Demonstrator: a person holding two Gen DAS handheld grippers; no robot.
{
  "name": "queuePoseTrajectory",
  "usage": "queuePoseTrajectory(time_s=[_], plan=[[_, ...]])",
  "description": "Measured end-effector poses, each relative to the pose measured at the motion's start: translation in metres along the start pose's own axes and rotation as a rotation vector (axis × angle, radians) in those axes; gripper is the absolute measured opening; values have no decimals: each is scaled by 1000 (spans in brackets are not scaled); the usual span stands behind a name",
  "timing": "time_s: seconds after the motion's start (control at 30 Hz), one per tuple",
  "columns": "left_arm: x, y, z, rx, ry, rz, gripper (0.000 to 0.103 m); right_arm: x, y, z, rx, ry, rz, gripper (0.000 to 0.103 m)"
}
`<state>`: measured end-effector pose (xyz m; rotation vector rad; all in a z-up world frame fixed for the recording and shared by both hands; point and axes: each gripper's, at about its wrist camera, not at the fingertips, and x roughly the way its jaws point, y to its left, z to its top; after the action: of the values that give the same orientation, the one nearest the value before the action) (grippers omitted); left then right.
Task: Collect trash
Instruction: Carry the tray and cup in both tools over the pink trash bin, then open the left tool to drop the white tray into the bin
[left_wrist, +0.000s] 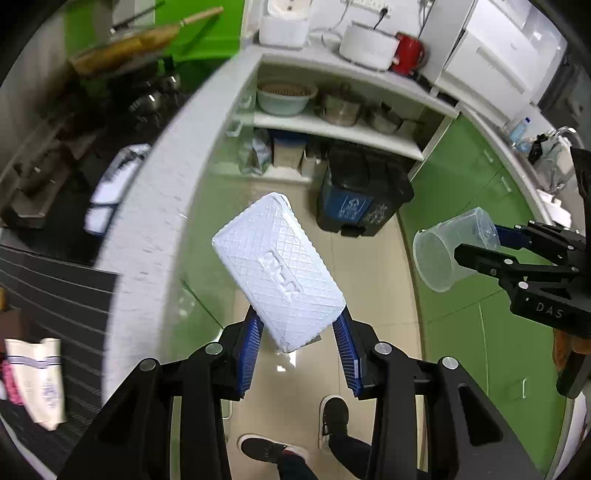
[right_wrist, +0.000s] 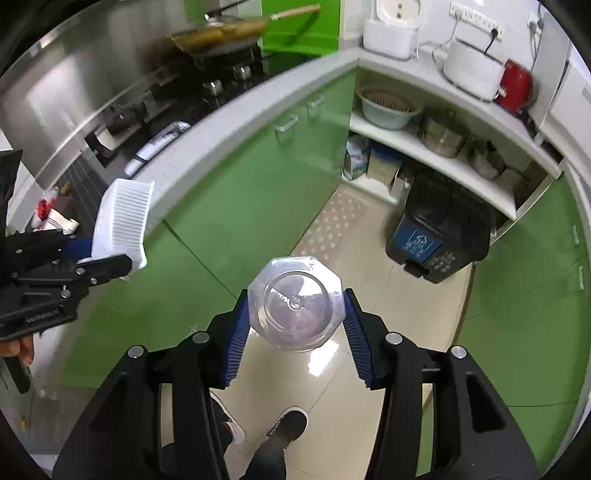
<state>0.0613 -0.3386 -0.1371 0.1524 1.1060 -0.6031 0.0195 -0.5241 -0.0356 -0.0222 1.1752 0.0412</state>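
Note:
My left gripper (left_wrist: 297, 332) is shut on a white foam food box (left_wrist: 279, 269) with a diamond-embossed lid, held out over the tiled floor. My right gripper (right_wrist: 295, 314) is shut on a clear plastic cup (right_wrist: 295, 302), its base facing the camera. In the left wrist view the cup (left_wrist: 443, 254) and the right gripper (left_wrist: 480, 245) show at the right. The right wrist view shows the foam box (right_wrist: 123, 223) and the left gripper (right_wrist: 99, 254) at the left. A black and blue two-bin trash can (left_wrist: 364, 199) (right_wrist: 439, 236) stands on the floor under the open shelves, its lids closed.
Green cabinet doors (right_wrist: 258, 177) and a grey countertop (right_wrist: 236, 114) curve around the floor. Open shelves (left_wrist: 332, 129) hold bowls and pots. A stove with a wok (right_wrist: 221, 33) is at the back left. A person's shoes (right_wrist: 288, 424) stand below the grippers.

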Motion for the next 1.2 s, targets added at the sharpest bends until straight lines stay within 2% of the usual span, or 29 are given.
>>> queuePoseTrajectory(time_s=[0.27,0.63,0.8,0.93,1.0,1.03,1.07,1.2], plan=[[108,-7,-3,4,95,-33,38,88,-27,-11,-6,53,21,49],[252,19,-12,38,198,-83,38,207,-58,-35,58,105,0,49],[292,26,-17,42,222,-95,40,243,-63,-47,82,121,6,49],[311,30,-17,32,221,-98,50,259,-70,-50,95,119,12,49],[314,32,-18,35,215,-83,63,265,-75,-51,101,117,12,49],[315,33,-19,33,208,-76,82,266,-77,-51,103,117,12,49],[315,36,-20,24,195,-74,89,267,-78,-51,104,117,12,49],[319,40,-22,14,201,-61,89,272,-78,-51,101,123,14,49]])
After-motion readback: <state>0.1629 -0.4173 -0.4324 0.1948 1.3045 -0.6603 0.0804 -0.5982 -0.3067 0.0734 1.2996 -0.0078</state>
